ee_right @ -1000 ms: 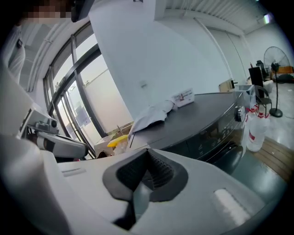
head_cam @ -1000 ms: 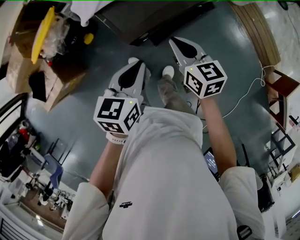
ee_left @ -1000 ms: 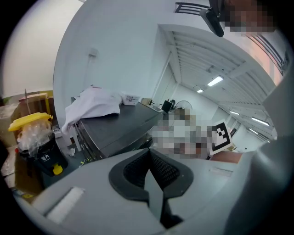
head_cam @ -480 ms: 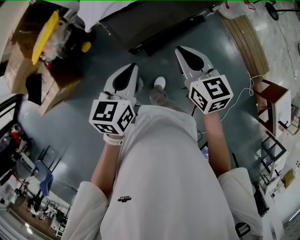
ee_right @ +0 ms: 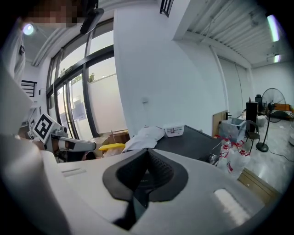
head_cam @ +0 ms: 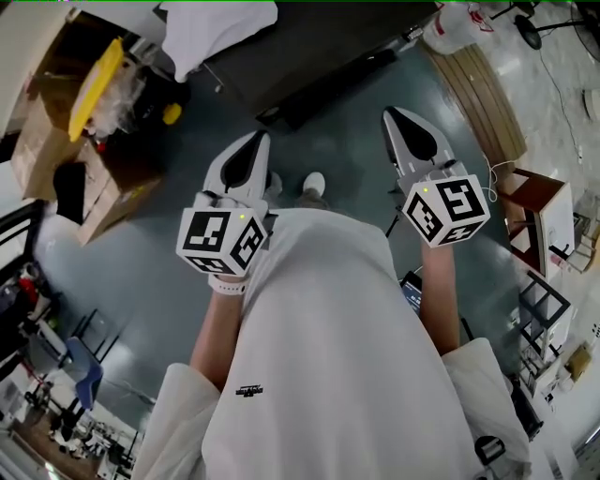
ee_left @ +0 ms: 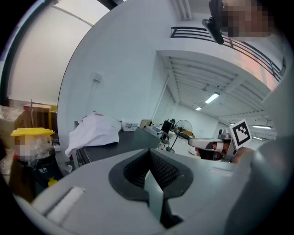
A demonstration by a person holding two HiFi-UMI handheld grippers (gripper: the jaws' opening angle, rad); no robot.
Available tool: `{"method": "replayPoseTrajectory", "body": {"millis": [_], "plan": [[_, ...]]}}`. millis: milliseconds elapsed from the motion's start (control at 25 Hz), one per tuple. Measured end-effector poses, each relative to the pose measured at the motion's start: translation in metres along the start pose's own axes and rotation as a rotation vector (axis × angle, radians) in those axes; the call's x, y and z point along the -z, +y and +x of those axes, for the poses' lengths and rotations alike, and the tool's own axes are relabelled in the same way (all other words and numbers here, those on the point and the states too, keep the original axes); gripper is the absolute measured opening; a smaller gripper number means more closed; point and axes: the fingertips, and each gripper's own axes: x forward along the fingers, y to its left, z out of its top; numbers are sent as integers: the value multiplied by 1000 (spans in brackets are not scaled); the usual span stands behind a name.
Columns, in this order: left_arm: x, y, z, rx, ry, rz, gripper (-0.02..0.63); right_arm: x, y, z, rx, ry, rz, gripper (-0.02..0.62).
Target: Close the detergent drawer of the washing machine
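Observation:
No washing machine or detergent drawer shows in any view. In the head view my left gripper (head_cam: 253,145) is held in front of the person's white shirt, jaws together and holding nothing. My right gripper (head_cam: 401,120) is held level with it further right, also shut and empty. Both point toward a dark table (head_cam: 328,52) with a white cloth (head_cam: 211,28) on it. In the left gripper view the left gripper (ee_left: 149,158) faces that table (ee_left: 119,144) and the cloth (ee_left: 94,131). The right gripper (ee_right: 146,158) in its own view faces the same table (ee_right: 190,140).
Cardboard boxes (head_cam: 56,122) with a yellow lid (head_cam: 98,80) stand at the left. A wooden board (head_cam: 483,94) lies on the floor at the right, beside plastic bottles (head_cam: 455,23) and a small wooden stool (head_cam: 539,202). One shoe (head_cam: 314,183) shows on the grey floor.
The dark table has come lower and nearer in the head view. My right gripper has drifted to the right and the left one slightly down. Both stayed shut.

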Motion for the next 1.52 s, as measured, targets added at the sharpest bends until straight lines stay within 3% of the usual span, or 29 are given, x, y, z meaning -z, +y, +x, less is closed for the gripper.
{"method": "replayPoseTrajectory", "body": {"millis": [360, 1040, 1520], "plan": [[-22, 3, -14, -5, -70, 14, 17, -27, -2, -36, 75, -96, -28, -5], [-23, -7, -30, 38, -77, 58, 17, -29, -2, -101, 265, -191, -70, -5], [-35, -17, -32, 48, -106, 86, 17, -27, -2, -115, 291, -201, -77, -5]]}}
